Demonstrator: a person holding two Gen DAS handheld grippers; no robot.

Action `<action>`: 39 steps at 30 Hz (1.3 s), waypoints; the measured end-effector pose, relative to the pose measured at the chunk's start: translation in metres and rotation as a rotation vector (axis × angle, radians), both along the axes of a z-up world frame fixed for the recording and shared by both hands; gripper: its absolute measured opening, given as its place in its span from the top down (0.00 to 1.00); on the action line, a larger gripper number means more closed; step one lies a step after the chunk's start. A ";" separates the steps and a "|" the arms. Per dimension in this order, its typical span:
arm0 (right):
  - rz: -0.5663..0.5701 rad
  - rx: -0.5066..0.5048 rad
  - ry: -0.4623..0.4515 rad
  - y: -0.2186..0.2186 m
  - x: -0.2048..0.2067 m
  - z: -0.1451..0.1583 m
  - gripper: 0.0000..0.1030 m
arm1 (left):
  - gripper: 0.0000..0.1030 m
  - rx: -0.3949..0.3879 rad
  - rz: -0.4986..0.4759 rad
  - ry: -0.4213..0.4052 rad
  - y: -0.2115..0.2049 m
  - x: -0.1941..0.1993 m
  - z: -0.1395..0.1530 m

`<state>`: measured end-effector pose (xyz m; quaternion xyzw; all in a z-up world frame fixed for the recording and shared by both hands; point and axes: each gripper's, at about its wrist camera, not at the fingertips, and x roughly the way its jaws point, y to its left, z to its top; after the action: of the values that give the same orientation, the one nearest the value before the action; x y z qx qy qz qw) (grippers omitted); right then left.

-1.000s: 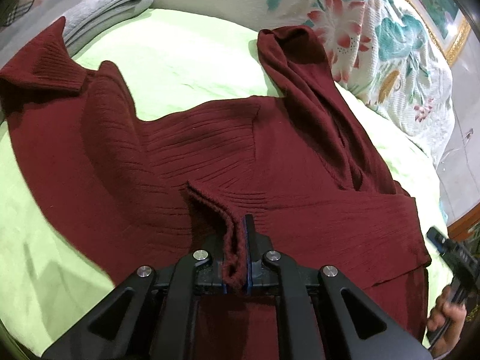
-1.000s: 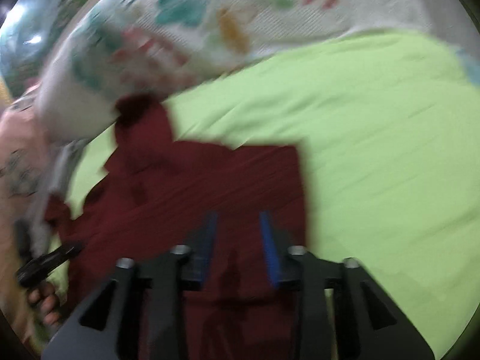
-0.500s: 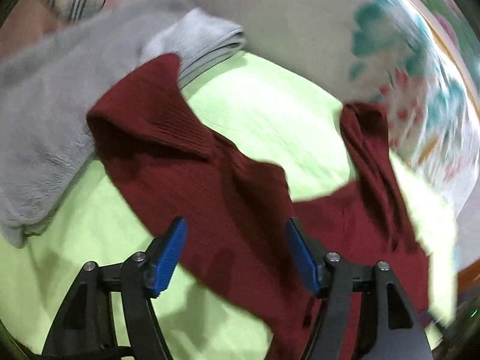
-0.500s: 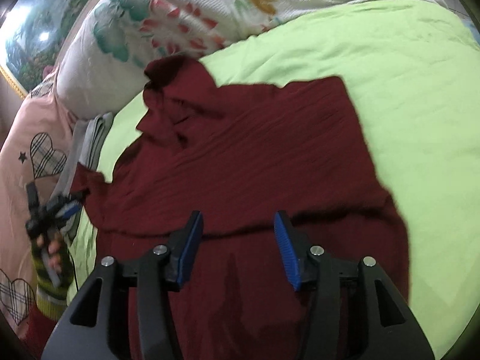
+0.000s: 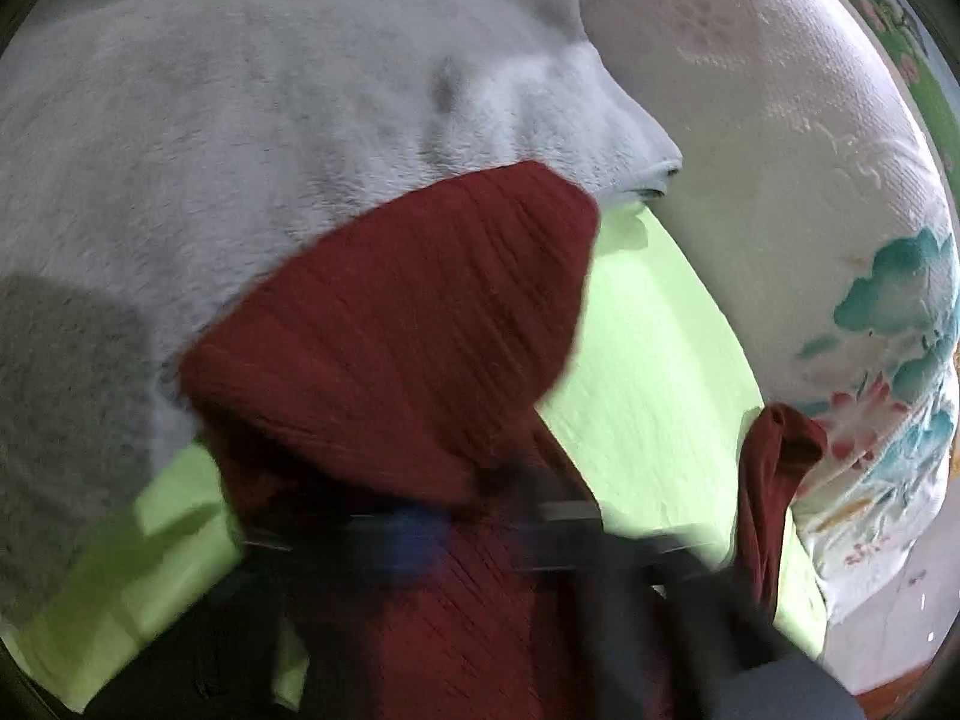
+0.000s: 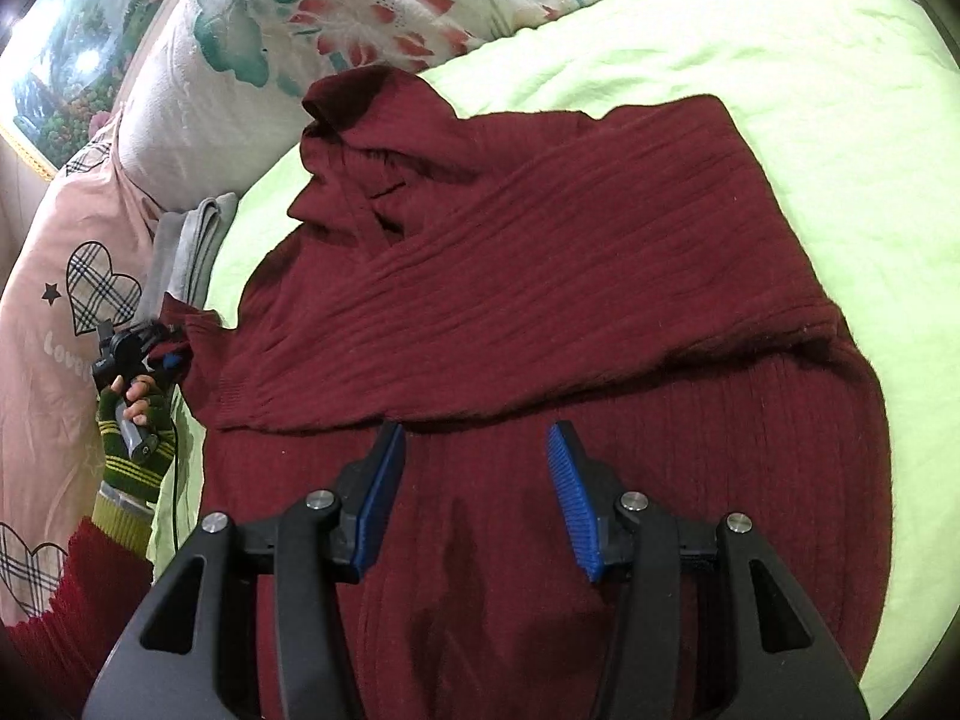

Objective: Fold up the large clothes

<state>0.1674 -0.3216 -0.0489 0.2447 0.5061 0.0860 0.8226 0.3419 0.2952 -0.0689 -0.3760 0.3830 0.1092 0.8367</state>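
A dark red ribbed sweater (image 6: 540, 276) lies spread on the green bed sheet (image 6: 810, 60), one sleeve folded across its chest. In the left wrist view the other sleeve (image 5: 408, 324) rests partly on a grey blanket, and my left gripper (image 5: 474, 516), blurred by motion, is shut on that sleeve near its cuff. From the right wrist view the left gripper (image 6: 171, 354) sits at the sleeve's end on the far left, held by a hand in a green striped glove (image 6: 132, 420). My right gripper (image 6: 474, 450) hovers open over the sweater's lower body, holding nothing.
A folded grey blanket (image 5: 240, 120) lies at the bed's left edge under the sleeve end. A floral pillow (image 6: 300, 30) and a pink pillow with hearts (image 6: 66, 276) line the far side. Bare green sheet stretches to the right of the sweater.
My left gripper let go of the fold at the sweater's body, swung left to the outstretched sleeve and closed on it. The right gripper opened a little wider and now holds steady.
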 end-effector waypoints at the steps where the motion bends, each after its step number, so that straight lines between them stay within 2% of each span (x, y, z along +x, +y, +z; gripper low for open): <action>1: -0.001 0.002 0.000 0.000 -0.001 -0.001 0.51 | 0.96 0.003 0.000 -0.023 -0.002 -0.004 0.004; 4: 0.000 0.010 -0.006 0.001 -0.005 -0.001 0.51 | 0.97 0.061 -0.031 -0.092 -0.023 -0.020 0.028; 8: -0.004 0.023 -0.011 0.000 -0.009 0.000 0.51 | 0.97 0.045 -0.128 -0.212 -0.065 -0.049 0.063; 13: -0.020 0.036 -0.034 -0.005 -0.019 0.008 0.51 | 0.97 -0.069 -0.304 -0.355 -0.149 -0.080 0.095; 16: -0.035 0.042 -0.052 -0.011 -0.026 0.014 0.51 | 0.97 -0.129 -0.418 -0.373 -0.202 -0.090 0.098; 18: -0.053 0.041 -0.058 -0.018 -0.031 0.016 0.51 | 0.97 -0.151 -0.494 -0.366 -0.244 -0.093 0.091; 21: -0.079 0.041 -0.060 -0.030 -0.036 0.017 0.51 | 0.97 -0.162 -0.603 -0.311 -0.308 -0.093 0.066; 26: -0.126 0.048 -0.066 -0.047 -0.045 0.018 0.51 | 0.97 -0.157 -0.698 -0.207 -0.383 -0.083 0.022; 29: -0.144 0.058 -0.069 -0.052 -0.045 0.019 0.51 | 0.96 -0.133 -0.744 -0.139 -0.413 -0.085 -0.004; 32: -0.140 0.068 -0.077 -0.050 -0.043 0.021 0.51 | 0.95 -0.122 -0.768 -0.065 -0.423 -0.087 -0.026; 34: -0.128 0.068 -0.084 -0.045 -0.038 0.023 0.51 | 0.88 -0.122 -0.774 -0.018 -0.420 -0.091 -0.036; 36: -0.117 0.069 -0.086 -0.041 -0.032 0.023 0.51 | 0.71 -0.115 -0.772 -0.003 -0.406 -0.101 -0.037; 39: -0.106 0.086 -0.085 -0.036 -0.021 0.022 0.51 | 0.66 -0.071 -0.756 0.000 -0.378 -0.124 -0.033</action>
<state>0.1460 -0.3581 -0.0270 0.3022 0.4530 0.0744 0.8354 0.2181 -0.0833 -0.1023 -0.2369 0.4981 -0.2209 0.8043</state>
